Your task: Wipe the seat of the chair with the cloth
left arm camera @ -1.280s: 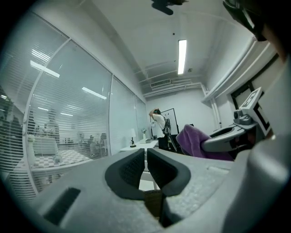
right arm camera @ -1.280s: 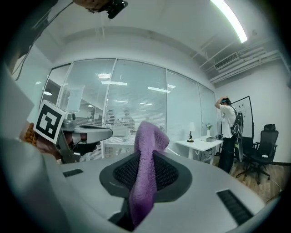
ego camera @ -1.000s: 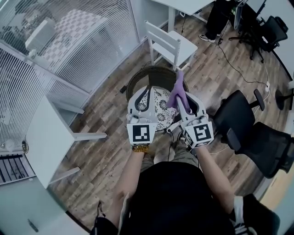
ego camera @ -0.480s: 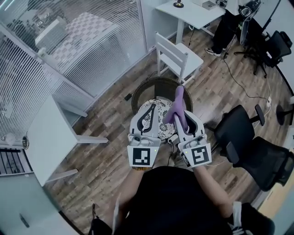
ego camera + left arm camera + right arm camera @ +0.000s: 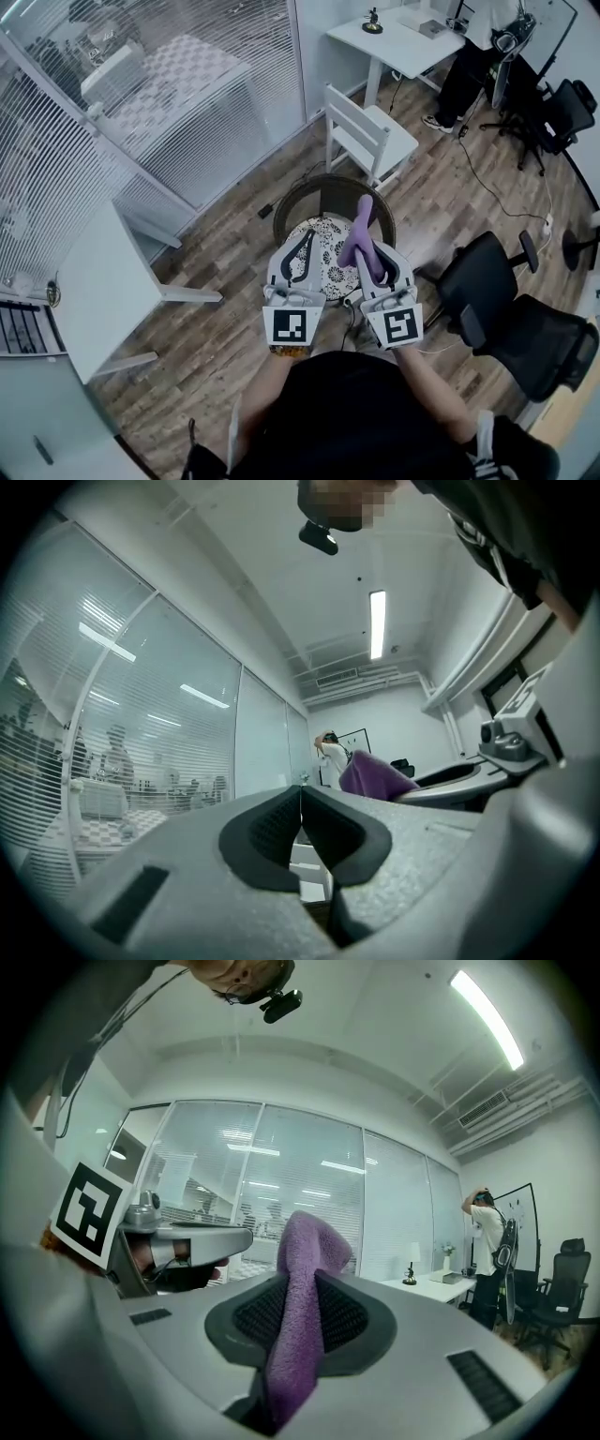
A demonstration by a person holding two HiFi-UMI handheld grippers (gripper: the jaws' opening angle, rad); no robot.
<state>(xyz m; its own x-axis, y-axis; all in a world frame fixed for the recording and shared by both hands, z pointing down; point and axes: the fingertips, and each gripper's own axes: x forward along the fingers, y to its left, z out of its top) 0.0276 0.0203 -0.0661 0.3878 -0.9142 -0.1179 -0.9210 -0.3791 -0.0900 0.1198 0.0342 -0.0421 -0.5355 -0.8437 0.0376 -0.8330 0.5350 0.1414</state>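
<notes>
Wood-plank flooring runs through a glass-walled office, seen from over the person's own arms. Nearest, both grippers are held side by side above the round wicker chair (image 5: 319, 187). The left gripper (image 5: 305, 240) (image 5: 301, 808) is above the left part of its patterned seat (image 5: 328, 246), with its jaws clenched pad to pad and nothing between them. The right gripper (image 5: 370, 251) (image 5: 302, 1312) is above the seat's right edge. Its jaws grasp the purple cloth (image 5: 359, 230) (image 5: 302, 1269), which sticks out past their tips and hangs over the seat without lying on it. To the left of the wicker chair stands a white counter (image 5: 94, 281), and to its right a black office chair (image 5: 497, 291). Just beyond it is a white wooden chair (image 5: 370, 136), and farther off a second white counter (image 5: 398, 37). Blinds behind glass (image 5: 169, 103) fill the far left.
</notes>
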